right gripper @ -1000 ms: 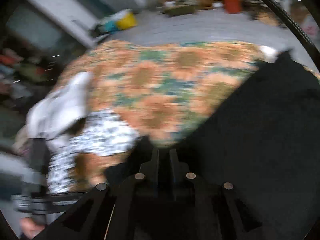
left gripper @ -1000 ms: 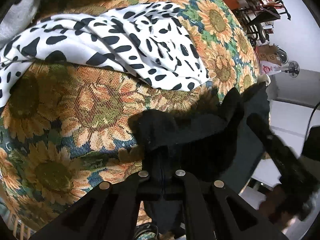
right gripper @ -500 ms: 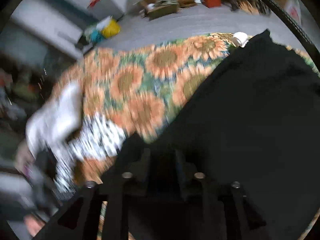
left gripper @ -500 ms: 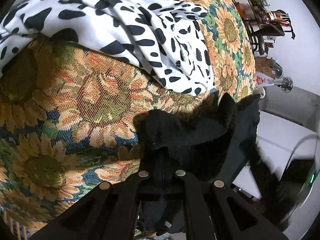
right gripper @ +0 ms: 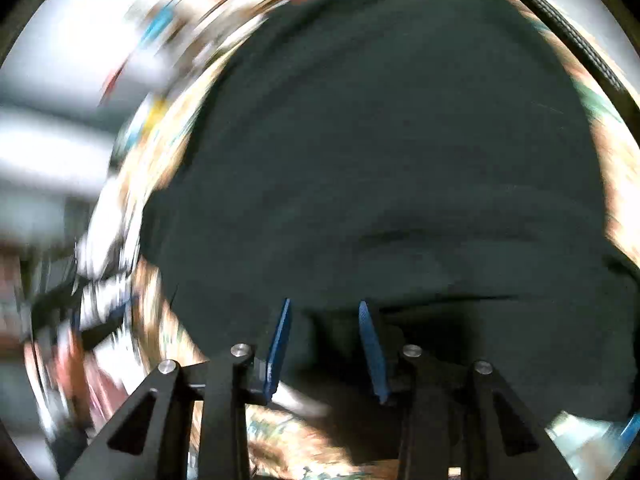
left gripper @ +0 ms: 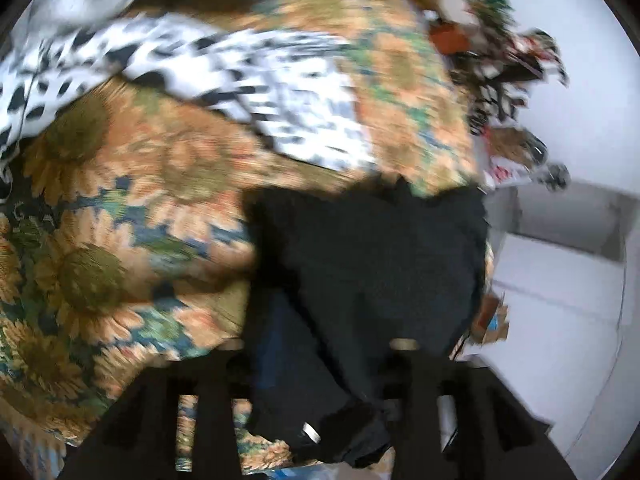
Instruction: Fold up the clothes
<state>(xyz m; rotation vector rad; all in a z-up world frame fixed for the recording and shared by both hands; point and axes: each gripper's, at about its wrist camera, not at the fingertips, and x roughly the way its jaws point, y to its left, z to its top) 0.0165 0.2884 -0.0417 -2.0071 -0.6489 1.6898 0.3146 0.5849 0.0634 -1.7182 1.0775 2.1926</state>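
Both grippers had just been opening. From the left wrist, the left gripper [left gripper: 320, 384] stood spread, the black garment [left gripper: 368, 264] lying loose between its fingers on the sunflower cloth [left gripper: 120, 216], below the spotted garment [left gripper: 248, 80]. From the right wrist, the right gripper [right gripper: 326, 344] stood parted, blue pads [right gripper: 280, 340] clear of the black garment [right gripper: 380, 152] just beyond them.

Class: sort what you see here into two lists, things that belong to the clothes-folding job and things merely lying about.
Job in hand:
black garment
left gripper
right gripper

Lying about:
spotted black-and-white cloth
sunflower cover
blurred room clutter
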